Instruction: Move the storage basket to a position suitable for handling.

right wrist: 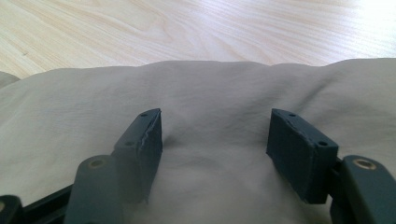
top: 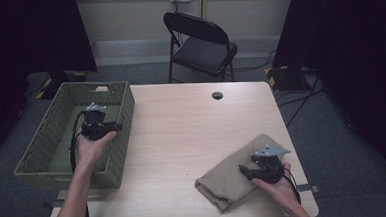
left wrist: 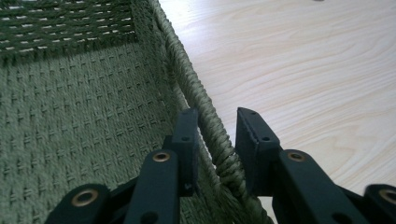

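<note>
One olive-green woven basket (top: 58, 145) sits at the left edge of the pale wooden table (top: 182, 134), with a black folding chair (top: 200, 43) beyond. The left gripper (left wrist: 217, 128) straddles the basket's right rim, jaws parted with one on each side. The right gripper (right wrist: 215, 140) is spread wide, resting on one folded beige cloth (top: 230, 179) near the table's front right.

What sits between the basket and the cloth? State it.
Bare tabletop in the high view: nothing lies between the green basket and the beige cloth.

dim, soft high view with black corners; brighter close views, blurred foregrounds.
</note>
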